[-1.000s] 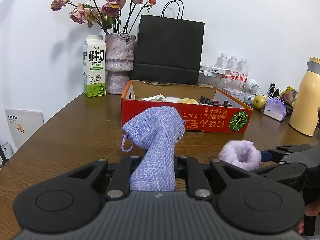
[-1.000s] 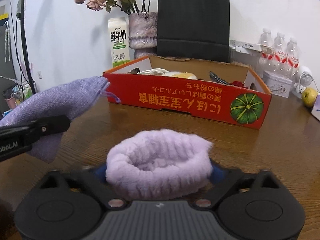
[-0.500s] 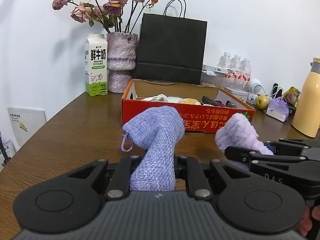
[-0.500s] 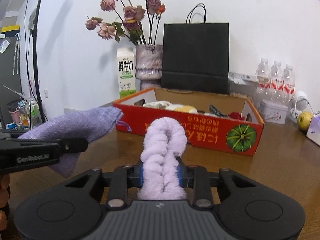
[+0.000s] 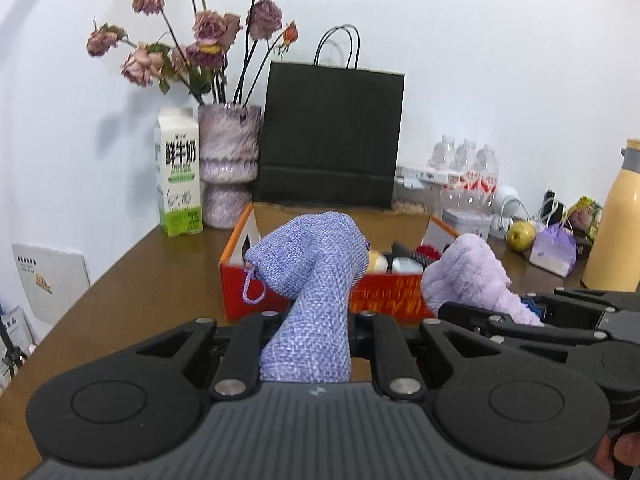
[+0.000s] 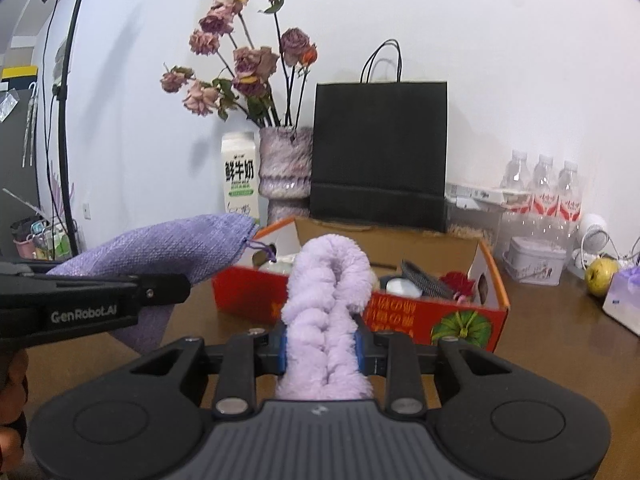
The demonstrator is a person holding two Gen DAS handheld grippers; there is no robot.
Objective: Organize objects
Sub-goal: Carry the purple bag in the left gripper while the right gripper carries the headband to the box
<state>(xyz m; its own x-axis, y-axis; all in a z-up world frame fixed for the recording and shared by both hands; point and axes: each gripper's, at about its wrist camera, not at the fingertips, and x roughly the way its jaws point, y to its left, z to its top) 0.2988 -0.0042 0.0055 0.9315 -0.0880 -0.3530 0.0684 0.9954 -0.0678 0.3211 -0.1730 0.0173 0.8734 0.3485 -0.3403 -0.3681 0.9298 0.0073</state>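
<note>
left gripper (image 5: pixel 306 344): jaws clamped tight on the lower end of a woven lilac pouch (image 5: pixel 310 276). pouch rises from the jaws, bends forward, its drawstring loop hanging off the left side. held clear of the table (image 5: pixel 132 300). in the right wrist view the same pouch (image 6: pixel 160 248) pokes out past the left gripper's black arm (image 6: pixel 92 300) at left.

right gripper (image 6: pixel 322 346): jaws closed hard on a fluffy lilac band (image 6: pixel 326 300), squeezed into a folded loop that stands up between the blue pads (image 6: pixel 283 350). also off the table. in the left wrist view the band (image 5: pixel 466 276) shows just right of the pouch, the two near each other, not touching.

both held things hang in front of the near wall of a red box (image 6: pixel 400 316), open top, pumpkin print at its right front corner. inside: a dark comb (image 6: pixel 424 280), something red (image 6: pixel 456 280), pale round items; too crowded to name the rest.

behind box, toward the table's far edge by the wall: milk carton (image 5: pixel 178 172), vase (image 5: pixel 228 164) with dried roses (image 5: pixel 200 48), black paper bag (image 5: pixel 330 136).

far right part of table: water bottles (image 6: pixel 540 188), tin (image 6: pixel 534 260), green-yellow fruit (image 6: pixel 600 274), yellow flask (image 5: pixel 618 216) at the right edge.

lamp stand (image 6: pixel 64 112) off the table at left.
</note>
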